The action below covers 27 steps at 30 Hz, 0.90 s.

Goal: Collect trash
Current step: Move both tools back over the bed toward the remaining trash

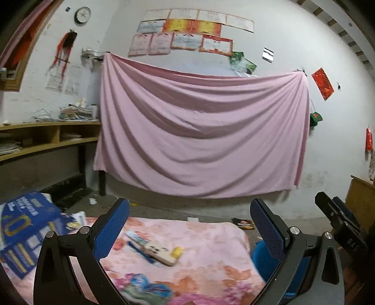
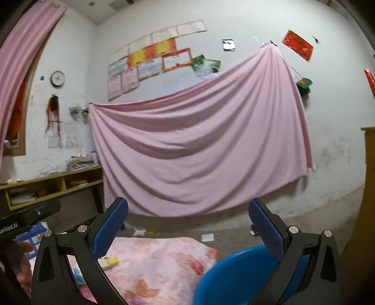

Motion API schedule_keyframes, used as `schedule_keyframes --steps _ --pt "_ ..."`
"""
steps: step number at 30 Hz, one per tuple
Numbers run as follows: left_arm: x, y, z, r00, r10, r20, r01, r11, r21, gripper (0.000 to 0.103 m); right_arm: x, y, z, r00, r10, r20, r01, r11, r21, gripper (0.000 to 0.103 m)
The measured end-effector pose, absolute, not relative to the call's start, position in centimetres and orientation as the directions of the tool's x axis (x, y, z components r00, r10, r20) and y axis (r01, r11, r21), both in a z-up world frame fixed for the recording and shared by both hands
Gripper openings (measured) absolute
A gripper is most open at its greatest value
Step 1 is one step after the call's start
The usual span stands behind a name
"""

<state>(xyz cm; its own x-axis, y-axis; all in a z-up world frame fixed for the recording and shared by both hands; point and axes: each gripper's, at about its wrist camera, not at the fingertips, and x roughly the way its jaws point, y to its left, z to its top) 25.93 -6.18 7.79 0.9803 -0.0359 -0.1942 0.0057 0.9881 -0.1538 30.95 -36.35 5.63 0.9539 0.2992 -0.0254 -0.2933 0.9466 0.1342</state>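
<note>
One pink sheet (image 1: 201, 131), one clock (image 1: 82, 14), ten certificates (image 1: 185, 32) on the wall.

Two grippers are in view, the left gripper (image 1: 189, 225) at 6 o'clock and the right gripper (image 1: 337, 211) at 4 o'clock, each with two blue pads (image 1: 112, 230). One flowered blanket (image 1: 211, 253) carries one yellow block (image 1: 176, 251), one cream case (image 1: 161, 254) and one blue wrapper (image 1: 145, 285). One blue box (image 1: 25, 225) lies at 8 o'clock, one blue bin (image 2: 234, 274) at 5 o'clock. Three paper scraps (image 2: 207, 237) lie on the floor in the right wrist view.
</note>
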Motion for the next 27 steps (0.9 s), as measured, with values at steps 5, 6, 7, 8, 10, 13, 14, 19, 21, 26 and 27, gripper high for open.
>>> schedule_keyframes --steps 5,6,7,8,10,13,14,19,21,26,27 --pt "24.4 -4.0 7.6 0.983 0.015 -0.183 -0.043 0.988 -0.150 0.101 30.4 -33.6 5.8 0.938 0.346 0.009 -0.345 0.932 0.108 0.103" --pt "24.1 -3.5 7.5 0.983 0.025 -0.183 -0.053 0.987 -0.149 0.101 30.3 -32.9 5.8 0.934 0.357 0.013 -0.357 0.929 0.100 0.103" --pt "23.9 -3.2 7.4 0.982 0.031 -0.185 -0.059 0.987 -0.148 0.101 30.3 -32.2 5.8 0.929 0.369 0.016 -0.368 0.925 0.091 0.103" --pt "23.7 -2.7 7.2 0.981 0.038 -0.189 -0.067 0.987 -0.148 0.101 30.1 -31.8 5.7 0.926 0.376 0.016 -0.376 0.923 0.085 0.103" --pt "23.3 -1.9 6.7 0.978 0.050 -0.202 -0.081 0.986 -0.146 0.101 30.1 -30.5 5.6 0.918 0.396 0.010 -0.396 0.916 0.064 0.103" --pt "22.8 -0.9 5.5 0.970 0.062 -0.237 -0.099 0.984 -0.146 0.101 30.1 -28.7 5.2 0.908 0.419 -0.007 -0.419 0.908 0.032 0.103" --pt "22.7 -0.7 5.1 0.967 0.063 -0.248 -0.102 0.984 -0.148 0.101 30.2 -28.0 5.0 0.903 0.429 -0.017 -0.429 0.903 0.021 0.103" --pt "22.5 0.9 2.8 0.940 0.056 -0.337 -0.120 0.978 -0.172 0.101 30.2 -26.0 4.2 0.887 0.458 -0.062 -0.460 0.888 -0.014 0.103" --pt "22.6 1.2 2.0 0.923 0.043 -0.383 -0.123 0.974 -0.188 0.101 30.4 -25.5 3.8 0.881 0.465 -0.087 -0.468 0.884 -0.020 0.103" --pt "23.1 1.6 0.4 0.873 0.000 -0.488 -0.122 0.968 -0.219 0.101 31.4 -24.4 2.8 0.872 0.457 -0.177 -0.467 0.884 -0.024 0.103" --pt "23.3 1.5 0.0 0.861 -0.014 -0.509 -0.119 0.966 -0.229 0.101 31.7 -24.3 2.6 0.869 0.454 -0.195 -0.467 0.884 -0.025 0.103"
